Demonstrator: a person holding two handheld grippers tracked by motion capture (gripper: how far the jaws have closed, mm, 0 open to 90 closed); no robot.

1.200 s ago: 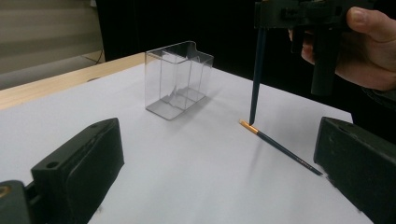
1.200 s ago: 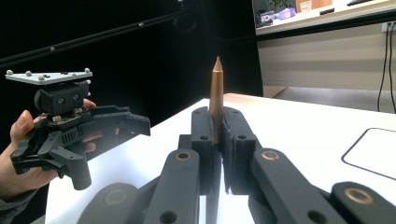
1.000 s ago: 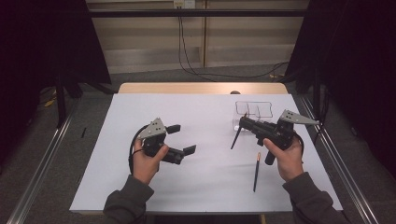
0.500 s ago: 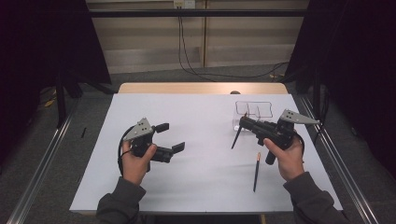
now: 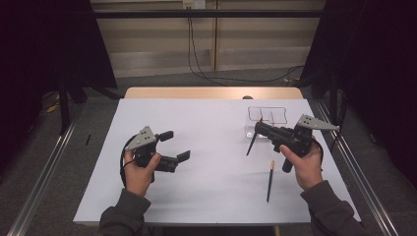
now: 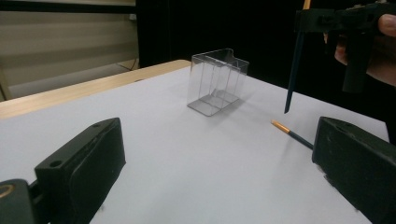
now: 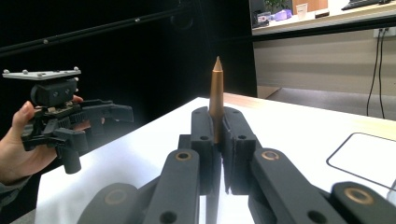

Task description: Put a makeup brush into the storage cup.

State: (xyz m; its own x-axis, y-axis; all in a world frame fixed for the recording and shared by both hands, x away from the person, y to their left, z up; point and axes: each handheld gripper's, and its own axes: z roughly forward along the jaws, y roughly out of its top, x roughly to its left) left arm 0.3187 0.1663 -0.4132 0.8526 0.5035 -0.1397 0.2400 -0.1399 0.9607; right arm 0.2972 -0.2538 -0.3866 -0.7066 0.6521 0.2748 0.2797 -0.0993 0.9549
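Leftward is where the left gripper (image 5: 173, 146) has drifted since the earlier frames — it now hovers over the left half of the white table sheet (image 5: 211, 196), jaws spread wide with nothing between them. Across that gap, its own view looks toward the far right of the table, where a clear plastic divided holder (image 6: 217, 81) stands upright. In the high view the same holder (image 5: 267, 116) sits at the far right of the sheet.

Right of centre, a second pencil (image 5: 269, 180) lies flat on the sheet, near the person's right hand, untouched. Over it the right gripper (image 5: 257, 129) has kept its place, jaws clamped tight on a dark pencil (image 5: 251, 144) — the sharpened brown tip (image 7: 217, 70) sticks up above the pads, the long shaft hanging down beside the holder.

As a judgement: a pencil is light, stiff and slim, with a smooth surface that can twist or slide in flat pads. Gripping near the middle of the shaft gives the best control; the point is brittle and should not be knocked against the holder's rim.
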